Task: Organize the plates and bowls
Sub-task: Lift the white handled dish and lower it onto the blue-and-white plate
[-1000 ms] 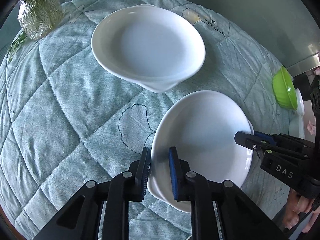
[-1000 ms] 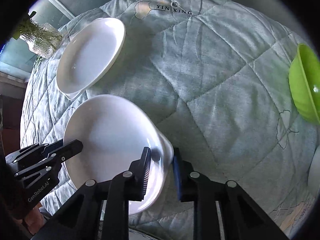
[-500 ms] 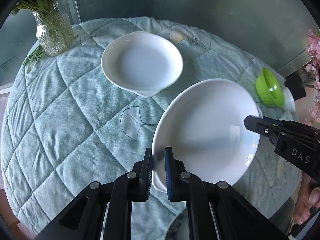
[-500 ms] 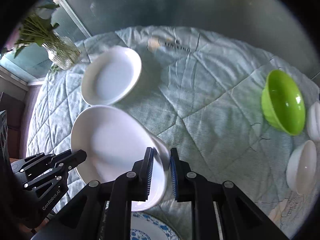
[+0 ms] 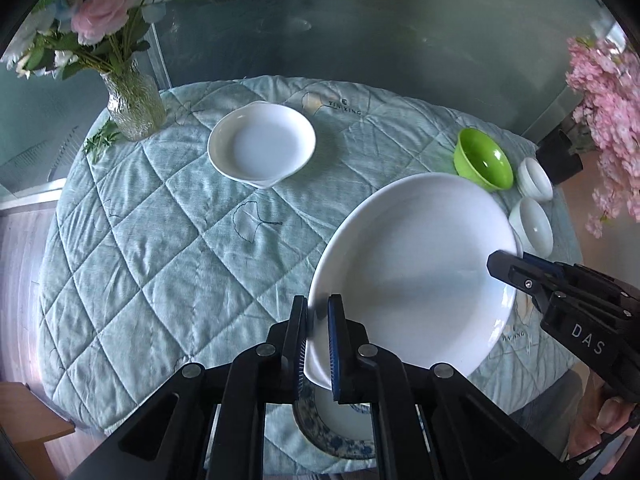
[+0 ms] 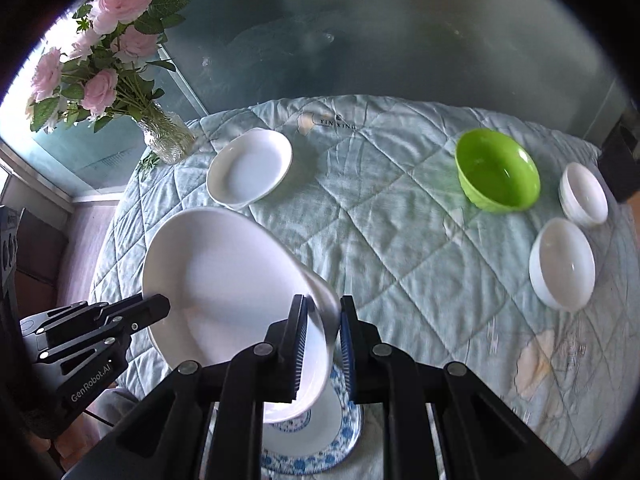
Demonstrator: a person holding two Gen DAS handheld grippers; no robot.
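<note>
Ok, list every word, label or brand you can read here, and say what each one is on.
"YIN XING": stitched on the quilted tablecloth, far edge, beside a leaf motif; clearest in the right wrist view.
"YIN XING" again on the tablecloth's near right edge in the left wrist view, half hidden by the held white plate.
"DAS": on the right gripper body.
"GenRobot.AI": on the left gripper body.
The dishes show no readable text.

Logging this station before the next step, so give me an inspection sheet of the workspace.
Surface: round table under a quilted teal cloth.
Job's things: large white plate held above a blue-patterned plate; white dish, green bowl, two small white bowls.
Clutter: nothing seen.
Grippers: left gripper and right gripper clamp opposite rims of the large plate.
Cables: nothing seen.
Surroundings: vase of pink roses, pink blossoms, glass wall.
</note>
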